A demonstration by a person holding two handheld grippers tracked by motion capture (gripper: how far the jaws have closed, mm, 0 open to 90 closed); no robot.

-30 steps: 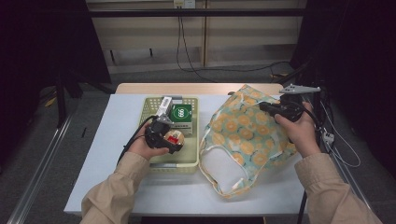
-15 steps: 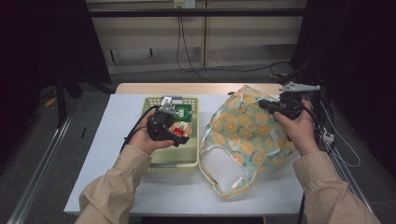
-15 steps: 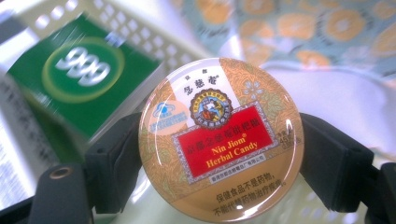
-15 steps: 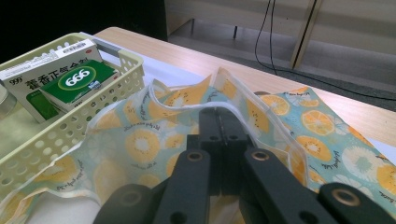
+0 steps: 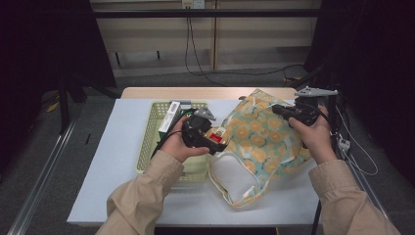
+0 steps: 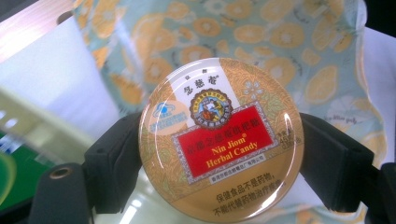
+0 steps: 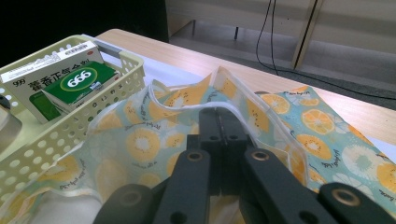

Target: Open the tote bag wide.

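Observation:
A round gold tin of herbal candy (image 6: 222,140) with a red label sits between the pads of my left gripper (image 6: 222,186), which is shut on its rim. In the high view the left gripper (image 5: 211,138) holds the tin (image 5: 219,132) just above the left edge of the orange-print fabric bag (image 5: 266,132), beside the bag's white-lined mouth (image 5: 235,174). My right gripper (image 5: 278,109) is at the bag's far side. Its jaws are shut on the bag's white-trimmed rim (image 7: 233,109) and hold it lifted.
A pale yellow perforated basket (image 5: 151,132) stands left of the bag on the white table (image 5: 112,161); a white and green medicine box (image 7: 60,77) lies in it. Cables trail off the table's right side.
My left gripper has lifted the tin out of the basket and carried it right, up to the bag's edge. The right gripper and the bag's rim have stayed put.

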